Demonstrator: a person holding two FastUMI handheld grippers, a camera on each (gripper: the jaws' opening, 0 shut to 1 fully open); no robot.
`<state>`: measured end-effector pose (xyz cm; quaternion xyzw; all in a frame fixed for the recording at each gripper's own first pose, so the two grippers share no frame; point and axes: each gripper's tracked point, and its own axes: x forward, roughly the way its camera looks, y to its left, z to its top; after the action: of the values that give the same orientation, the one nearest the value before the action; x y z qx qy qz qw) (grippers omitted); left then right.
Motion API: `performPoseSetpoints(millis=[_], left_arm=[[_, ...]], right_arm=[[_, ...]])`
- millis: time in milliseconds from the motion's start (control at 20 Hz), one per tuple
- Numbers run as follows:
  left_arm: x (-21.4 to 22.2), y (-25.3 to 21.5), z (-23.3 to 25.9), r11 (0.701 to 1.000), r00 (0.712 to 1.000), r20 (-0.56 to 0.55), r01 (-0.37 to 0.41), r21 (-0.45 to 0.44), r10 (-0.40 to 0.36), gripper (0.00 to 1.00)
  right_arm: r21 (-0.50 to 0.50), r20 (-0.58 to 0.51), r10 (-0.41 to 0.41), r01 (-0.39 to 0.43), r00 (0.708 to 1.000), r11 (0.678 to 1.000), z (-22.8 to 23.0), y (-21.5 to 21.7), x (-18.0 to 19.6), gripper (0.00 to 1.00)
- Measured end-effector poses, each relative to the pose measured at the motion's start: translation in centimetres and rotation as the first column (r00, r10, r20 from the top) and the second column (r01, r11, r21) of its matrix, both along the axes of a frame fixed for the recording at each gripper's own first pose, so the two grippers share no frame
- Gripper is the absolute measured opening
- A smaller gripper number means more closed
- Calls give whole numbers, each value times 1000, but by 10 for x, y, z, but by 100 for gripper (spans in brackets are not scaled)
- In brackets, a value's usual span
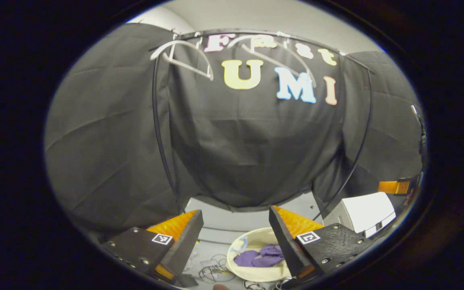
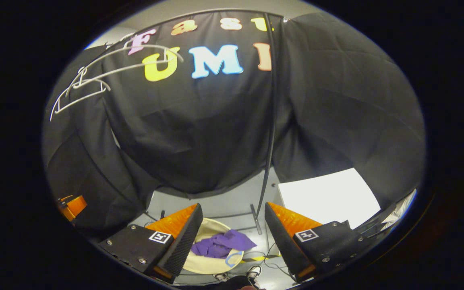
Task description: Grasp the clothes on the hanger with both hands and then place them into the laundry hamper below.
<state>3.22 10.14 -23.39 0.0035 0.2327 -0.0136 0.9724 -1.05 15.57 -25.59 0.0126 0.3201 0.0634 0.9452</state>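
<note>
A purple garment [image 1: 261,256] lies crumpled inside the round cream laundry hamper [image 1: 242,273] on the floor; the right gripper view shows the same garment [image 2: 220,244] in the hamper [image 2: 208,265]. White hangers [image 1: 183,56] hang bare on the black rack rail [image 1: 256,33], and they appear as hangers [image 2: 95,80] at the upper left of the right gripper view. My left gripper [image 1: 235,215] is open above the hamper with nothing between its fingers. My right gripper [image 2: 232,213] is open too, high above the hamper.
A white box [image 1: 367,211] stands on the floor right of the rack, seen as a white box [image 2: 328,197] in the right gripper view. Black rack poles [image 2: 270,121] rise from the grey floor. Loose cables [image 1: 214,272] lie beside the hamper.
</note>
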Motion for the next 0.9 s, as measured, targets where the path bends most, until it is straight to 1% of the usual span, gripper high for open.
performPoseSetpoints(millis=[100,200,250,350,400,450,500,550,600,650,700,750,800,850,900], left_arm=[[6,0,38,999,997,81,18,38,-21,100],[8,-2,76,998,985,167,25,56,-34,100],[13,-4,100,998,974,225,21,64,-35,100],[23,-11,154,997,941,336,23,74,-47,100],[24,-14,173,997,925,378,24,68,-48,99],[20,-17,190,998,911,409,30,54,-50,98],[17,-19,203,999,901,431,38,34,-49,97],[15,-22,217,999,896,443,46,8,-44,96],[12,-24,230,998,891,452,52,-22,-36,96],[8,-25,244,997,887,461,57,-51,-28,95],[1,-25,251,995,882,471,63,-74,-20,94],[-5,-22,262,994,874,485,62,-88,-12,93],[-9,-16,270,995,865,501,53,-89,-1,92],[-13,-8,279,997,848,530,29,-76,16,91],[-13,0,286,998,827,561,-3,-56,34,90]], right_arm=[[11,91,-22,21,996,1000,36,-7,7,95],[8,187,-39,38,982,999,75,-14,14,95],[5,232,-47,47,972,999,92,-17,17,95],[-4,312,-62,66,948,998,123,-21,19,95],[-12,362,-66,75,930,997,144,-25,17,92],[-23,417,-62,78,907,997,168,-27,14,95],[-38,470,-51,78,881,996,190,-29,9,95],[-54,518,-39,78,854,995,209,-31,9,92],[-66,554,-32,82,832,994,222,-32,9,92],[-75,583,-22,81,812,994,234,-34,7,95],[-81,603,-17,83,798,993,243,-34,6,95],[-89,619,-8,81,785,993,250,-34,5,93],[-93,624,-2,77,782,993,253,-37,1,93],[-92,616,-9,84,788,992,251,-42,-1,95],[-81,604,-22,89,797,993,248,-46,-2,94]])
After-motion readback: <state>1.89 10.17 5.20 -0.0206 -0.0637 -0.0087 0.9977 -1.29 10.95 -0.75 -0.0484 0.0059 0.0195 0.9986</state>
